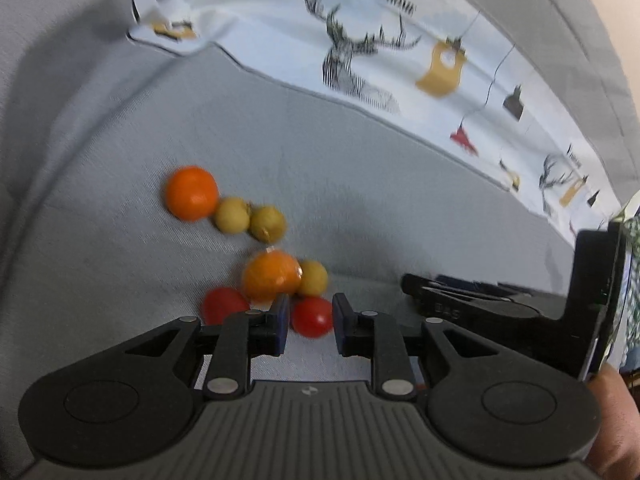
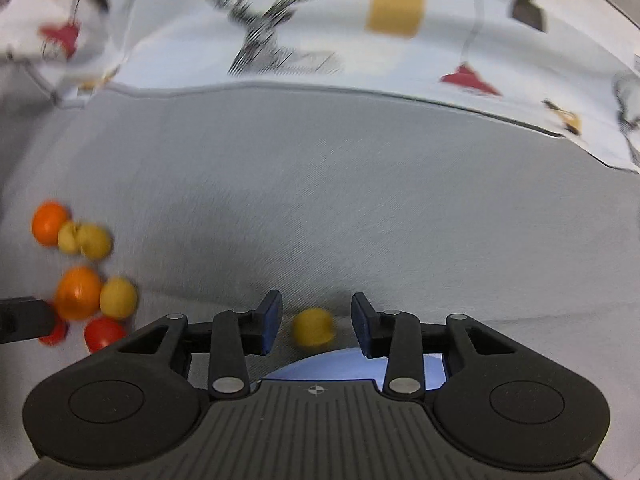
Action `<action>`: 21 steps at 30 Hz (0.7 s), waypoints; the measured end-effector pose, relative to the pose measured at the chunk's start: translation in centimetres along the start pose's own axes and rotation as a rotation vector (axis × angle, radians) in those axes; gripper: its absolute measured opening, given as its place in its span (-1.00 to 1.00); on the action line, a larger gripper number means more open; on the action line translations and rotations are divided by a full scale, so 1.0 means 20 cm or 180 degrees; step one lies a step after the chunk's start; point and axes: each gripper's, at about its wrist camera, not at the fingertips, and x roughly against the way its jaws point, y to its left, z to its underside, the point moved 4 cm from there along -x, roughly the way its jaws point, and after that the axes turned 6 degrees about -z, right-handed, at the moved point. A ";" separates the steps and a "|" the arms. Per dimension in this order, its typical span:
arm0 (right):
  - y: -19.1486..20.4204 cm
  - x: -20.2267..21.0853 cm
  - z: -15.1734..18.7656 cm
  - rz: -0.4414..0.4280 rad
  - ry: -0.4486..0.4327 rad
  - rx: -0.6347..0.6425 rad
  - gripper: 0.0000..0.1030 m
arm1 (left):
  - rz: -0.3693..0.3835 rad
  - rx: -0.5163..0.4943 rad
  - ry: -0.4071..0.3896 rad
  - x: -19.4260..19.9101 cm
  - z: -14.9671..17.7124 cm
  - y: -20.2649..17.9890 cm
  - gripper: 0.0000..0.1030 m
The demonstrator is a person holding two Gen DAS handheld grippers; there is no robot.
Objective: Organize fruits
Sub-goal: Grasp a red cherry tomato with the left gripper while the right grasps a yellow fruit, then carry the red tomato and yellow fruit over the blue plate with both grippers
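While open around the red fruit (image 1: pixel 311 317) near the front edge of the grey cushion (image 1: pixel 320 184), left gripper (image 1: pixel 310 322) best shut softly. Right gripper (image 2: pixel 314 326), open too, around a yellow fruit (image 2: pixel 313 327) by the blue plate (image 2: pixel 320 368).

Two oranges (image 1: pixel 192 193), two red tomatoes (image 1: pixel 312 317), four yellow fruits (image 2: pixel 313 327) (one apart).
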 end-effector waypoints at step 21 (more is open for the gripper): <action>0.02 0.13 -0.10 -0.0083 -0.0271 0.0029 -0.53 | -0.0444 -0.0510 0.0185 -0.21 0.02 -0.16 -0.34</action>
